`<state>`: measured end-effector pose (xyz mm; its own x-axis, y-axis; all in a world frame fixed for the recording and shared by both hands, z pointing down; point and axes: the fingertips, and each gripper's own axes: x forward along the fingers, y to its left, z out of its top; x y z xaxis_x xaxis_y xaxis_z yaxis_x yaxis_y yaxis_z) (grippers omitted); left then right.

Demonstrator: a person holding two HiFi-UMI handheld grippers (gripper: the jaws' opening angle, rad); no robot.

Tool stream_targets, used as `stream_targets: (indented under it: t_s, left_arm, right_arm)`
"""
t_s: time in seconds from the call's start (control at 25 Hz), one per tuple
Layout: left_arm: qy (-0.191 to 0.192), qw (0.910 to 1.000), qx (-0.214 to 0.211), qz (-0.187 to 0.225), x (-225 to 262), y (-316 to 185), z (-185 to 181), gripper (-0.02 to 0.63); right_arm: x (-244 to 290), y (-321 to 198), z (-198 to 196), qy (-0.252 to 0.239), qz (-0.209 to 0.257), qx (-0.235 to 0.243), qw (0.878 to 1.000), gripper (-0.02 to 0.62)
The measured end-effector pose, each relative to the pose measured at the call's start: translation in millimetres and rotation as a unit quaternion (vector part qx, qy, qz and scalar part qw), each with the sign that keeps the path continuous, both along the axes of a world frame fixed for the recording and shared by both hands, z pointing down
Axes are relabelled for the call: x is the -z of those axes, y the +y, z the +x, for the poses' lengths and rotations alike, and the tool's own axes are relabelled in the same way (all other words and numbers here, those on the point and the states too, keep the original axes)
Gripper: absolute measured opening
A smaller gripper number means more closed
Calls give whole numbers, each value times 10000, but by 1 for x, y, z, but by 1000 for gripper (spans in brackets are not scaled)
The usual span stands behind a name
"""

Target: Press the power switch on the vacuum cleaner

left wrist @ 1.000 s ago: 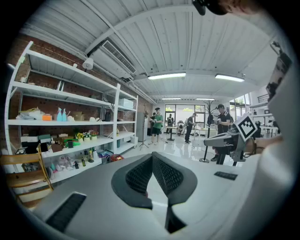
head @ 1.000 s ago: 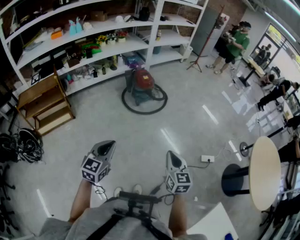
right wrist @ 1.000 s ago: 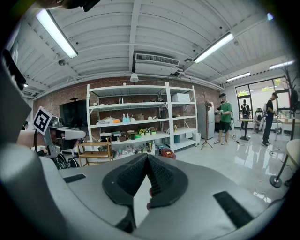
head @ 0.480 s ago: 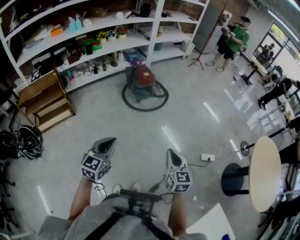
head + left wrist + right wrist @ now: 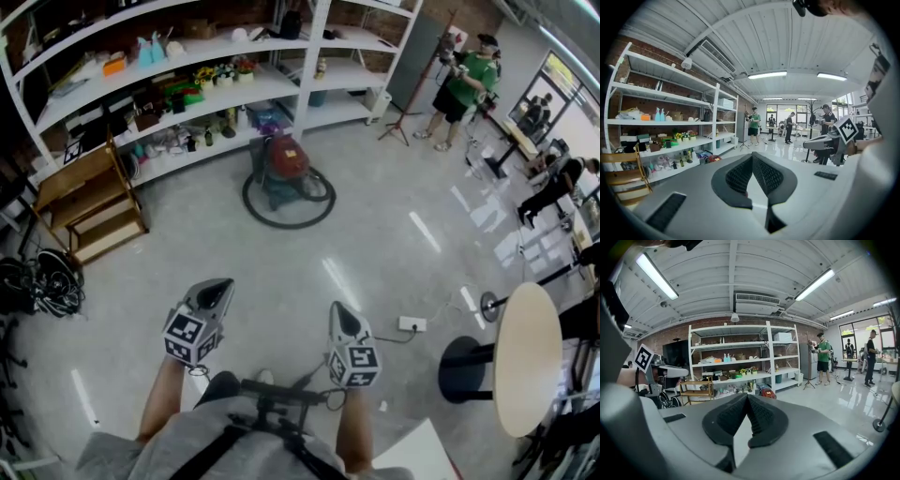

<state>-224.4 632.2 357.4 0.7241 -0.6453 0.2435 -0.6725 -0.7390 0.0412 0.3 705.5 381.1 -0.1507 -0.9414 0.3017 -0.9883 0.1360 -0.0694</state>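
Vacuum cleaner (image 5: 284, 161) is the red one on the floor right in front of the white shelving unit (image 5: 310, 66), close to its middle upright. Its dark hose (image 5: 286, 226) loops around it on the side away from the shelving. Both claws are well back from the shelving, nowhere near the vacuum, and point toward it. Left claw (image 5: 217, 289): jaws pressed together, nothing between them. Right claw (image 5: 339, 312): same deal, closed on nothing. Wooden steps (image 5: 89, 211) stand against the shelving's left end, and a person in a green shirt (image 5: 464, 80) stands past its right end.
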Motion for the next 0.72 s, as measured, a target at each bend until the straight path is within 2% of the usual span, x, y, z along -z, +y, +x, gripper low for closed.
stream_targets:
  t_s: [0.36, 0.72]
  left_arm:
    - [-40, 10000, 80, 12, -3, -15, 19, 8]
    - [-60, 10000, 58, -33, -14, -74, 32, 8]
  right_arm:
    - [-5, -15, 26, -230, -36, -33, 9997, 9]
    - [-14, -71, 34, -126, -100, -23, 9999, 10]
